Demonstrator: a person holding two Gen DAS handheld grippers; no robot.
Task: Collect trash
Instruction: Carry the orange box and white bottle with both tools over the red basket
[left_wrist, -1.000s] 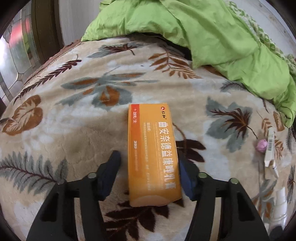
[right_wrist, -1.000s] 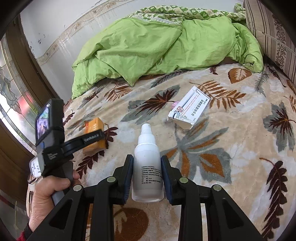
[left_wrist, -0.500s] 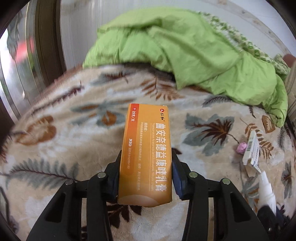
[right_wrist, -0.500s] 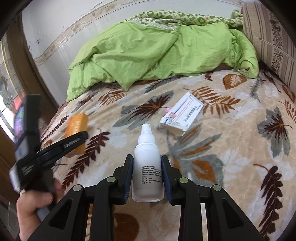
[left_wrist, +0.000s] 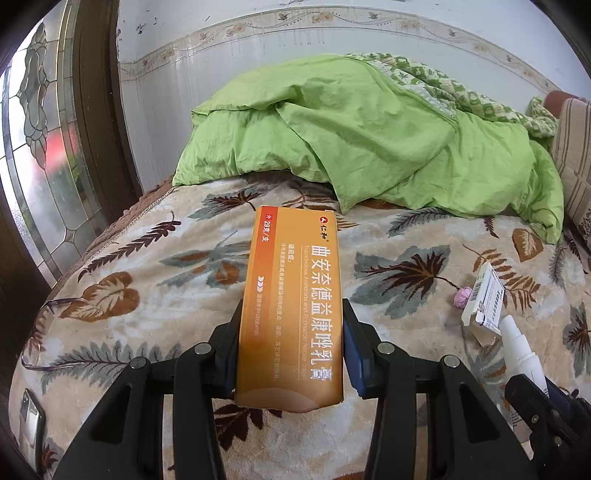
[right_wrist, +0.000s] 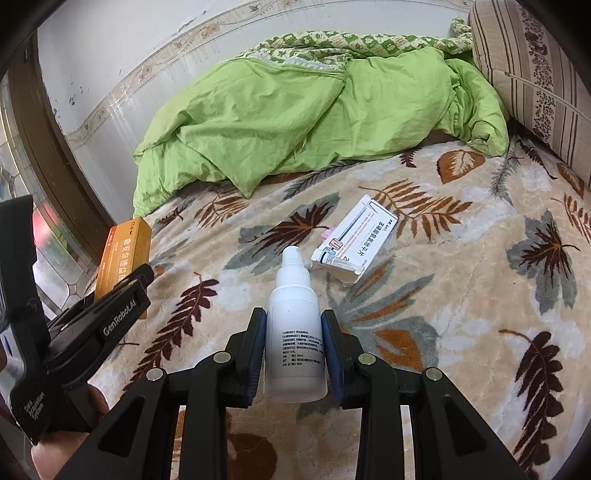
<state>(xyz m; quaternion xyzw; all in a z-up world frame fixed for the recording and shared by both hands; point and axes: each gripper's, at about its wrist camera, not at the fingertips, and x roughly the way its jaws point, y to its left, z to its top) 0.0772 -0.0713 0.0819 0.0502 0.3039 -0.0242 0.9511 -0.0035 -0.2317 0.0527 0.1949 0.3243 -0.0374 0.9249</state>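
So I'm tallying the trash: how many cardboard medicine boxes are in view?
2: the orange box clamped in the left gripper, and the white box lying on the blanket. The green quilt may hide more.

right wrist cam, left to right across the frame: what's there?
Black left gripper gripping the orange cardboard medicine box → white plastic spray bottle clamped in the right gripper → white cardboard pill box lying on the leaf-patterned blanket → striped pillow.
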